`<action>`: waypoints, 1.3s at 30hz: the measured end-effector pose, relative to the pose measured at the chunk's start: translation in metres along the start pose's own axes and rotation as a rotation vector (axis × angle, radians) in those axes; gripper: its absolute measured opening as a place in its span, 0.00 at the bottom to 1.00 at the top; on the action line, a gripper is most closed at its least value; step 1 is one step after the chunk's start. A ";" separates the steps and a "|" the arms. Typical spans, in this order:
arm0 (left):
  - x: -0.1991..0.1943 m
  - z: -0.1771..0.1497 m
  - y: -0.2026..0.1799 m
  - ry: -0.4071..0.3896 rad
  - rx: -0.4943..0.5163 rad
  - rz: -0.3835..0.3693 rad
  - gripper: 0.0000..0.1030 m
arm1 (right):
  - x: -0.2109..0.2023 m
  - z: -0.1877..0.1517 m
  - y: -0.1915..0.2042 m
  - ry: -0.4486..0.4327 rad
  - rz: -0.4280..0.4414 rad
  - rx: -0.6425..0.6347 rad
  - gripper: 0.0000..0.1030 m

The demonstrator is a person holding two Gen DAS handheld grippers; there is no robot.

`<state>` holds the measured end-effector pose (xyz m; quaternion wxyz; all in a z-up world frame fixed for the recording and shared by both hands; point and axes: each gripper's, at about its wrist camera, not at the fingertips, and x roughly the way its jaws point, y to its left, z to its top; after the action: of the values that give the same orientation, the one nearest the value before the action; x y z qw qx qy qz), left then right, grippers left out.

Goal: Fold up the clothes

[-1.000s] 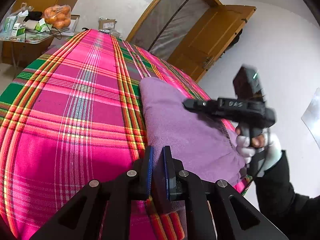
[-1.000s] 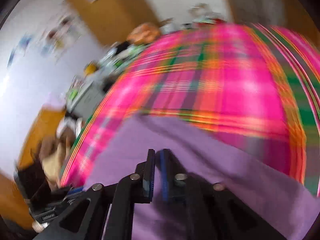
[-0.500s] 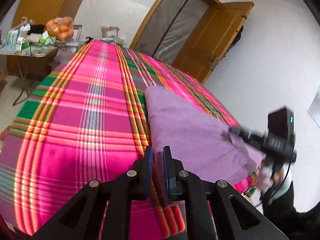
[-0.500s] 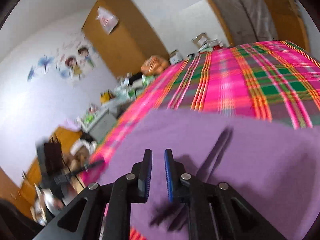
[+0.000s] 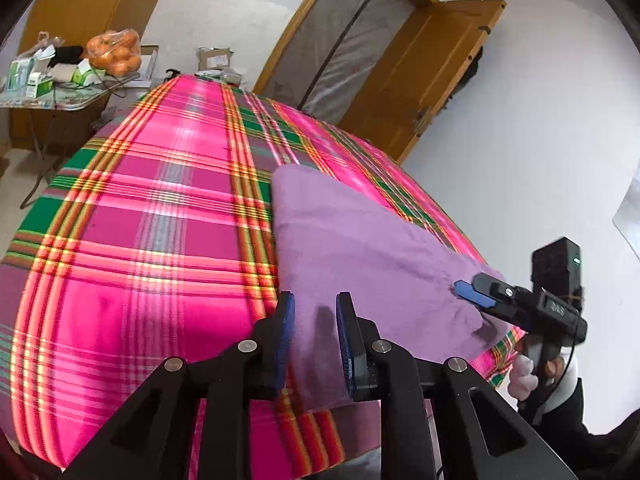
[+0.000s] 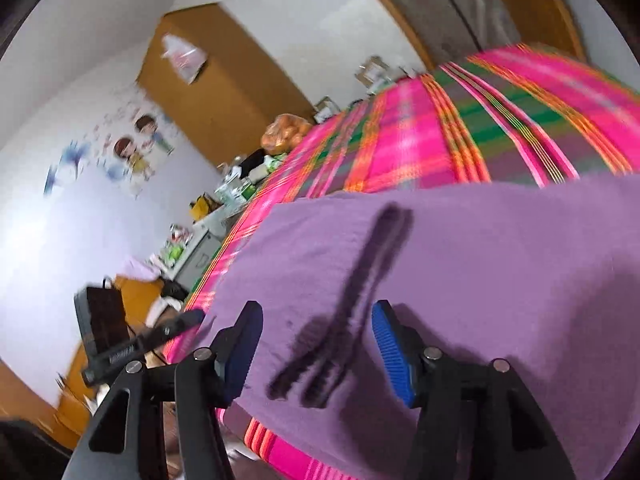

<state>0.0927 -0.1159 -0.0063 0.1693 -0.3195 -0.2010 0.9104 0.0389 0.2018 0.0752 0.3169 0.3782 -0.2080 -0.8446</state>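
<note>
A folded purple cloth (image 5: pixel 360 248) lies flat near the front edge of a bed with a pink plaid cover (image 5: pixel 152 216). My left gripper (image 5: pixel 314 328) is open, its fingers just above the cloth's near left corner. My right gripper (image 5: pixel 466 292) shows at the cloth's right corner in the left wrist view. In the right wrist view the right gripper (image 6: pixel 316 348) is wide open above the purple cloth (image 6: pixel 460 264), casting a dark shadow on it. The left gripper (image 6: pixel 188 318) appears at the left there, at the cloth's edge. Neither holds anything.
A cluttered side table (image 5: pixel 48 92) with a bag of oranges (image 5: pixel 114 54) stands beyond the bed's far left corner. A wooden door (image 5: pixel 416 64) stands open at the back right. A white wall is close on the right. A wardrobe (image 6: pixel 212 92) stands behind.
Both grippers have opened, the right one widely. The right gripper has come down from above the cloth to its right corner. The left gripper has moved over the cloth's near corner.
</note>
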 end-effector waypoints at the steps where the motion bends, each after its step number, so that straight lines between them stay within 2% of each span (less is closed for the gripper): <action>1: 0.001 0.001 -0.003 -0.001 0.011 -0.004 0.21 | 0.001 0.003 -0.002 -0.001 -0.001 0.014 0.56; 4: 0.005 0.003 -0.012 0.000 0.037 -0.022 0.22 | 0.011 0.020 -0.007 -0.003 -0.002 0.044 0.56; 8: 0.020 -0.006 -0.018 0.055 0.052 -0.037 0.22 | 0.034 0.037 -0.019 0.027 -0.044 0.080 0.55; 11: 0.020 -0.010 -0.022 0.051 0.074 -0.036 0.22 | 0.042 0.041 -0.016 0.020 -0.083 0.071 0.53; 13: 0.018 -0.011 -0.023 0.047 0.071 -0.043 0.22 | 0.045 0.042 -0.017 0.029 -0.110 0.085 0.46; 17: 0.008 -0.006 -0.019 0.009 0.055 -0.044 0.22 | 0.043 0.048 -0.020 0.029 -0.128 0.081 0.46; 20: 0.004 -0.004 -0.014 -0.016 0.043 -0.037 0.22 | 0.043 0.049 -0.020 0.022 -0.128 0.087 0.51; 23: 0.012 -0.009 -0.012 0.020 0.038 -0.034 0.22 | 0.048 0.050 -0.018 0.035 -0.140 0.074 0.51; 24: 0.015 -0.011 -0.013 0.028 0.040 -0.037 0.22 | 0.050 0.050 -0.017 0.039 -0.144 0.069 0.43; 25: 0.015 -0.013 -0.015 0.027 0.045 -0.036 0.22 | 0.052 0.051 -0.016 0.044 -0.148 0.064 0.23; 26: 0.015 -0.014 -0.017 0.024 0.053 -0.034 0.22 | 0.052 0.052 -0.018 0.043 -0.148 0.074 0.13; 33: 0.010 -0.018 -0.017 0.026 0.054 -0.052 0.22 | 0.044 0.053 -0.017 0.017 -0.134 0.055 0.10; 39: 0.007 -0.022 -0.021 0.032 0.064 -0.071 0.22 | 0.036 0.043 -0.019 -0.010 -0.135 0.043 0.16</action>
<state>0.1057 -0.0888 -0.0155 0.2149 -0.3210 -0.1803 0.9046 -0.0196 0.1952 0.0726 0.2500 0.3938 -0.2015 -0.8613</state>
